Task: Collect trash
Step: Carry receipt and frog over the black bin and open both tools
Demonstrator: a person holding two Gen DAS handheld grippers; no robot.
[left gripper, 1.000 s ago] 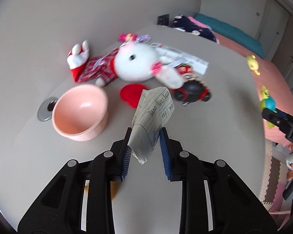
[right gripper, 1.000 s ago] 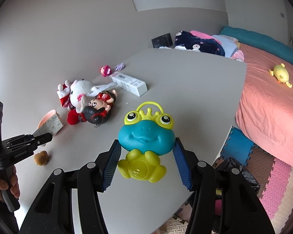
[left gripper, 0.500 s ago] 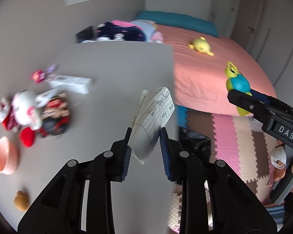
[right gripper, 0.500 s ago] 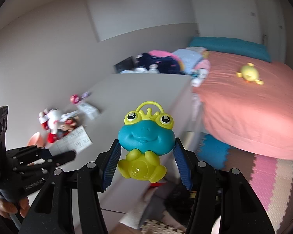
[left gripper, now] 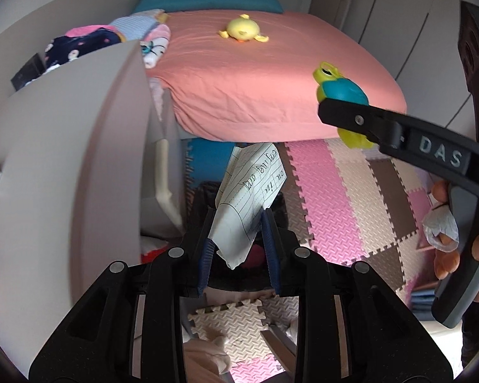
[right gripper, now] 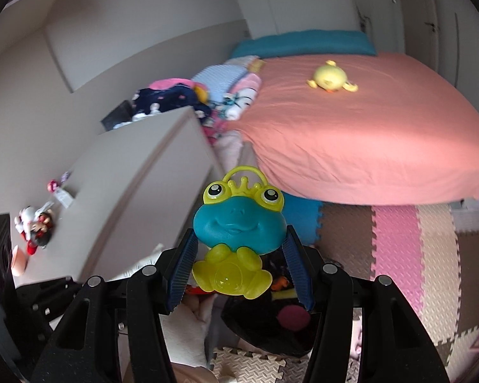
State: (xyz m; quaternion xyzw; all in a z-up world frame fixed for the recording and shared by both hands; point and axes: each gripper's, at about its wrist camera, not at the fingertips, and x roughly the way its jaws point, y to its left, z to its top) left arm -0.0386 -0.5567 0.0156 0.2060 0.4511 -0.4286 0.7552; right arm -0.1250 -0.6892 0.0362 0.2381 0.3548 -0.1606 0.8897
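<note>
The left gripper (left gripper: 238,220) holds a folded sheet of lined paper (left gripper: 249,198) between its blue pads; its jaws have just been opening slightly, yet the paper still sits clamped, standing up past the fingertips. It hangs beyond the desk (left gripper: 67,166) edge, above a dark bin (left gripper: 204,198) on the foam floor mat (left gripper: 351,198). The right gripper (right gripper: 239,249) grips a blue and yellow frog toy (right gripper: 238,233), jaws at a middling width pressed on its head, also off the desk edge. A yellow duck plush (right gripper: 330,78) lies on the pink bed (right gripper: 367,134)
</note>
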